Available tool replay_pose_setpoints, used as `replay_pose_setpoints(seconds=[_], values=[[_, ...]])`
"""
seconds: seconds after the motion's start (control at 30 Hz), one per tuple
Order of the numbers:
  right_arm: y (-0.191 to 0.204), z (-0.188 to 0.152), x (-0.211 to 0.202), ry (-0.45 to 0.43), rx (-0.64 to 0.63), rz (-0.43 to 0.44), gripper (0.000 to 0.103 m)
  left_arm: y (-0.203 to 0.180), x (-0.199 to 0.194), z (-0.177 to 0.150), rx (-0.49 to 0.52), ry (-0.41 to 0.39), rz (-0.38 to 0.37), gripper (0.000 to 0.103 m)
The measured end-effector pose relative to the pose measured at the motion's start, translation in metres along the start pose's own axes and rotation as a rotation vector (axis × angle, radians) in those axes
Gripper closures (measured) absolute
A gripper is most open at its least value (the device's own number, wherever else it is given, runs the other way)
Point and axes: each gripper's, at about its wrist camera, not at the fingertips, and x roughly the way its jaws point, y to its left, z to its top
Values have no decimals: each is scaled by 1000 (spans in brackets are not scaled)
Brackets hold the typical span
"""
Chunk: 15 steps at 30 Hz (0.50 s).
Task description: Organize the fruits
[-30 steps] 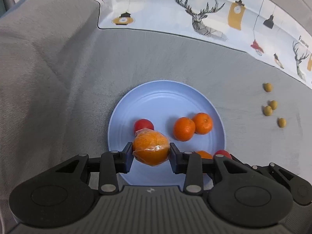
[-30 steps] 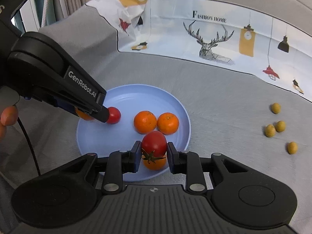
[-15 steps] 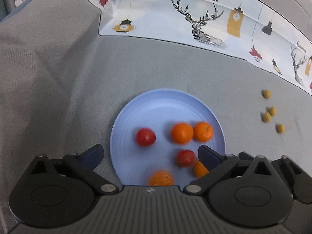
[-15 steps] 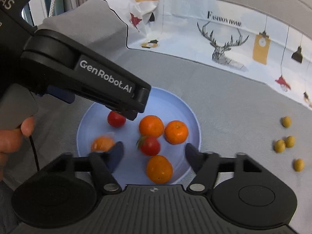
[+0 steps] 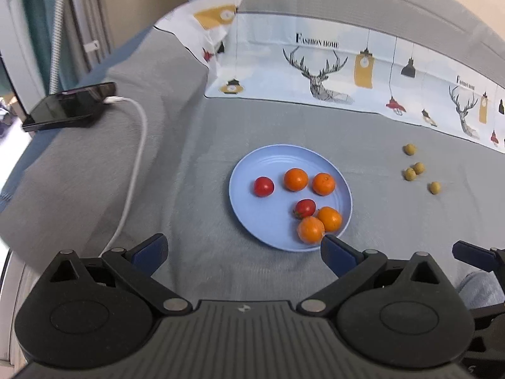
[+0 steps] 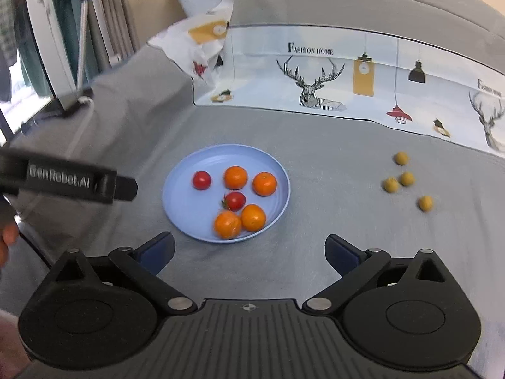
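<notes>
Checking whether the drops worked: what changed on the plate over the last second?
Both grippers opened, let go and drew back: the left gripper dropped its orange, the right gripper its tomato, both now on the plate. The other fruit stayed there, and the four small yellow fruits stayed on the cloth.

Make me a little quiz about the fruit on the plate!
1. How many oranges are on the blue plate?
2. True or false: the right gripper is holding a tomato.
3. Where do the small yellow fruits lie: A) on the plate, B) on the grey cloth, C) in the left gripper?

Key: 1) four. 2) false; both grippers are open and empty. 3) B.
</notes>
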Motion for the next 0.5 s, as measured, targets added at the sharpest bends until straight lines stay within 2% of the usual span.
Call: replay_pose_setpoints(seconds=[0.17,0.33,0.5], values=[[5,-13,-32,-69,-8,-9,1,-2,-29,-19,11,-26,5,0],[8,-22,-61,-139,-18,-20,1,-5,-52,-28,26,-53,49,0],[16,-28,-79,-180,-38,-26,1,-6,-69,-34,28,-78,52,0]])
